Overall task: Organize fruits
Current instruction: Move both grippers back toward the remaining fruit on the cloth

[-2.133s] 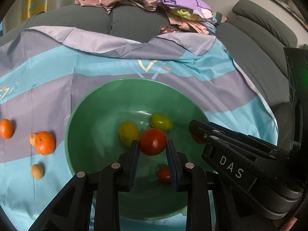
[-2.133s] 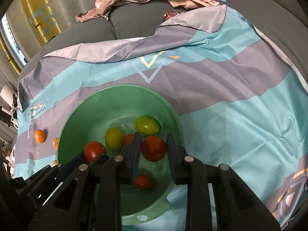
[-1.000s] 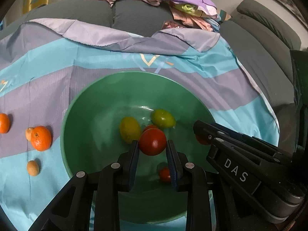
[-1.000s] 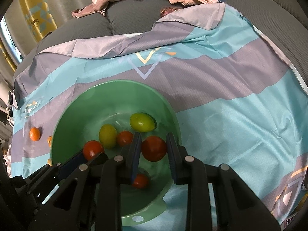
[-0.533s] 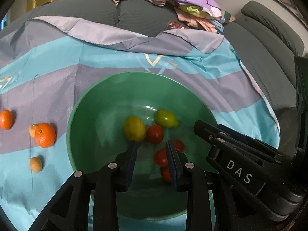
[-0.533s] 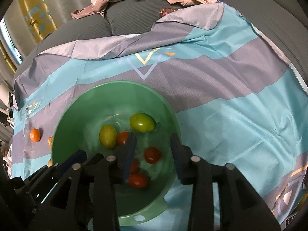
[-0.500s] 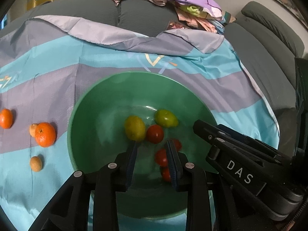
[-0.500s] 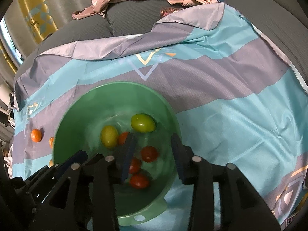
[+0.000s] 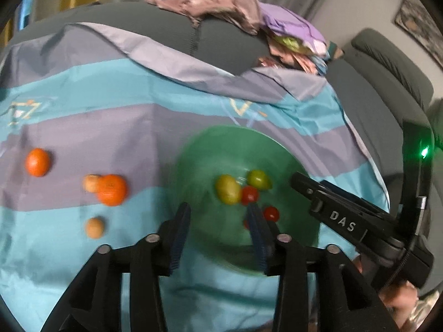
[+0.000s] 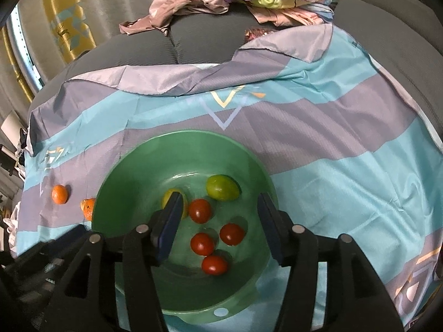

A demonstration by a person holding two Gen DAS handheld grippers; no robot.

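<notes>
Inside, round glossy tomatoes (image 10: 203, 243), smooth bowl (image 10: 130, 171)

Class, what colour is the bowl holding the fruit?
Green; the bowl shows best in the right wrist view.

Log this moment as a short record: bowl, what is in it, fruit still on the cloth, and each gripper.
bowl: green bowl on the striped cloth
in bowl: four red tomatoes, one green fruit, one yellow-green fruit
on cloth: two oranges, two small tan fruits, all left of the bowl
left gripper: jaws opening, nothing between them
right gripper: jaws opening over the bowl, gripping nothing
</notes>
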